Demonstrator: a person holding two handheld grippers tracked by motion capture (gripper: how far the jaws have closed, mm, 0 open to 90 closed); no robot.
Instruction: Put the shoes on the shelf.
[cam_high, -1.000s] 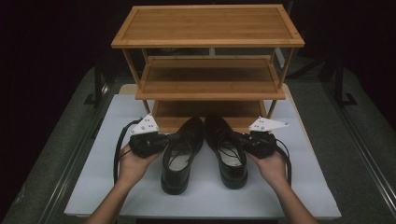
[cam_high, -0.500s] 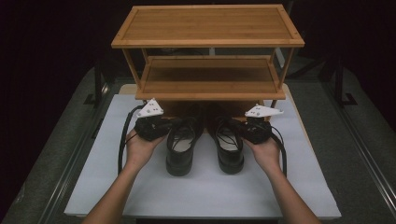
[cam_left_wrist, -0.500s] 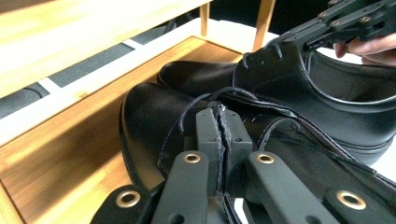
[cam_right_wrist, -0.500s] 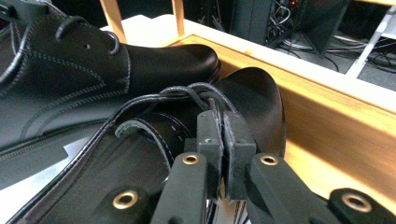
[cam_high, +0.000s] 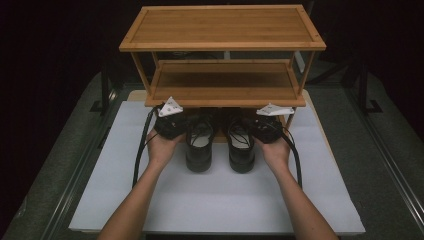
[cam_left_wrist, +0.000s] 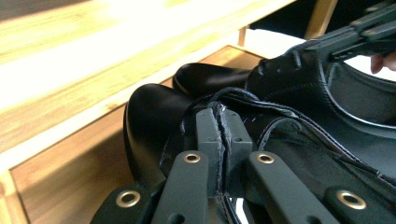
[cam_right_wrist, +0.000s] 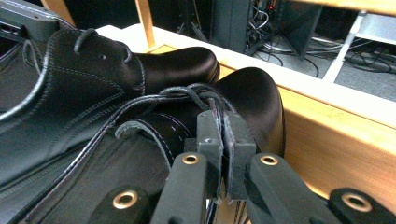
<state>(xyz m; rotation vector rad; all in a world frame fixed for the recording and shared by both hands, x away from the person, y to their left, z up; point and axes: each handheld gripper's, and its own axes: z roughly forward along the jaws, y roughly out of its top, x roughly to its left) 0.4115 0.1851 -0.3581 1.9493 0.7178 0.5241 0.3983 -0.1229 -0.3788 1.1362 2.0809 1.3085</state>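
Shoes (cam_high: 220, 142) (toes under rack's (cam_high: 222, 95) low edge)

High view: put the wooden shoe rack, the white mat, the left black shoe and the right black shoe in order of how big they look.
1. white mat
2. wooden shoe rack, nearer the camera, so unsure against the mat
3. left black shoe and right black shoe, alike

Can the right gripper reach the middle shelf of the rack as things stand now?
Probably not at once. The right gripper is shut on the right shoe, low at the bottom tier, right under the middle shelf, whose front edge overhangs it. It would have to pull back first.
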